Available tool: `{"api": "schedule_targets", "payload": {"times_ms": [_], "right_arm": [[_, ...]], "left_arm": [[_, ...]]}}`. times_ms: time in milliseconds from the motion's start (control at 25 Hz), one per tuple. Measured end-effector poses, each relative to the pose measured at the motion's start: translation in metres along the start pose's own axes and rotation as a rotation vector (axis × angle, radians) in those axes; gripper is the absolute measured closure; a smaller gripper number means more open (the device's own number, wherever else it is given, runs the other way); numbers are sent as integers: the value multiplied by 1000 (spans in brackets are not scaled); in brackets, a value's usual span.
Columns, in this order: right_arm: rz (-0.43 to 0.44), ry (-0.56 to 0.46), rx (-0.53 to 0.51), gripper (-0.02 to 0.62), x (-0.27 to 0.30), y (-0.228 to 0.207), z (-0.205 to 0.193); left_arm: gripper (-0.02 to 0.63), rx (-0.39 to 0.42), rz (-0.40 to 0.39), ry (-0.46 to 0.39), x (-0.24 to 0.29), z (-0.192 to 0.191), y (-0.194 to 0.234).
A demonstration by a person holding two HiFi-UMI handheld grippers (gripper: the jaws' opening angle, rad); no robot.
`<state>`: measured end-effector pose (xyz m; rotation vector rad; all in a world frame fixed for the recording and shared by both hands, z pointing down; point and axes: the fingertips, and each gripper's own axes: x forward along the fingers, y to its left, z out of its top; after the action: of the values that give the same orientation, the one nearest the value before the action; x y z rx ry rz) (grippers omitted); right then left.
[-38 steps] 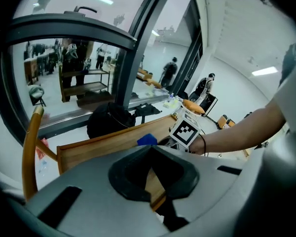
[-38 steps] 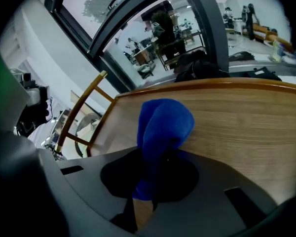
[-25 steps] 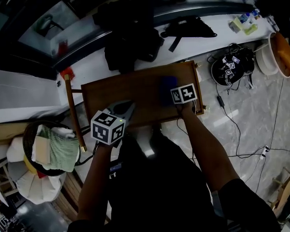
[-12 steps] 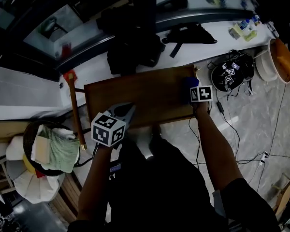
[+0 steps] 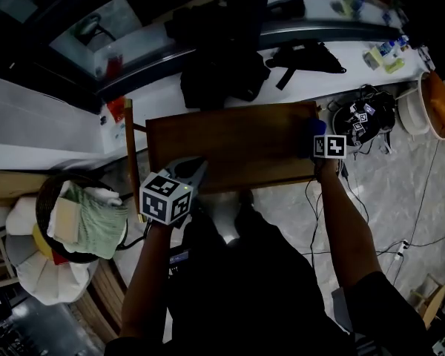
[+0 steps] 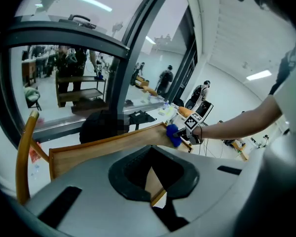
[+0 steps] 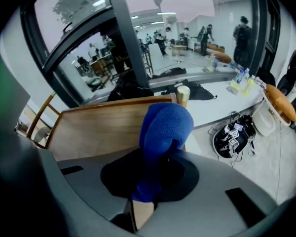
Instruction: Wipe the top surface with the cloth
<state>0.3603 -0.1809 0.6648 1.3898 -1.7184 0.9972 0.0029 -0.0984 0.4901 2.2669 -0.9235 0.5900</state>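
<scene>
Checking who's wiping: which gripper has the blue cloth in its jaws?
The right gripper, at the wooden top's right end, pinches the blue cloth; the left gripper holds nothing.

Left gripper [image 6: 152, 179]: grey moulded shell, black-rimmed opening round jaws, dark slot on each flank. Right gripper [image 7: 147, 181]: same grey shell, same black rim. Marker cube [image 5: 165, 196] behind jaws of each: white faces, black square markers. Person: dark short-sleeved top [image 5: 245, 288], forearms bare.

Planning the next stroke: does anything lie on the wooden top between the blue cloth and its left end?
Nothing visible: the wooden top is bare from the blue cloth, held by the right gripper, to its left end.
</scene>
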Motion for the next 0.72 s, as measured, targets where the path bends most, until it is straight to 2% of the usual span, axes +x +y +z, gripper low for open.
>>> {"api": "schedule_targets", "payload": {"times_ms": [80, 160, 320, 520, 600, 720], "right_arm": [[19, -65, -14, 532, -9, 25, 11], [83, -136, -11, 532, -18, 73, 23], [291, -208, -47, 532, -26, 221, 37], [570, -166, -91, 532, -14, 418, 28], [635, -127, -126, 532, -2, 477, 19], [680, -62, -166, 532, 23, 539, -3]], "left_arm": [[600, -13, 0, -7, -15, -3, 15], [600, -16, -2, -11, -31, -6, 32], [600, -18, 17, -8, -69, -17, 72], [600, -55, 70, 12, -120, -38, 132], [600, -62, 87, 15, -137, -46, 152], [600, -80, 100, 25, -156, -62, 171]]}}
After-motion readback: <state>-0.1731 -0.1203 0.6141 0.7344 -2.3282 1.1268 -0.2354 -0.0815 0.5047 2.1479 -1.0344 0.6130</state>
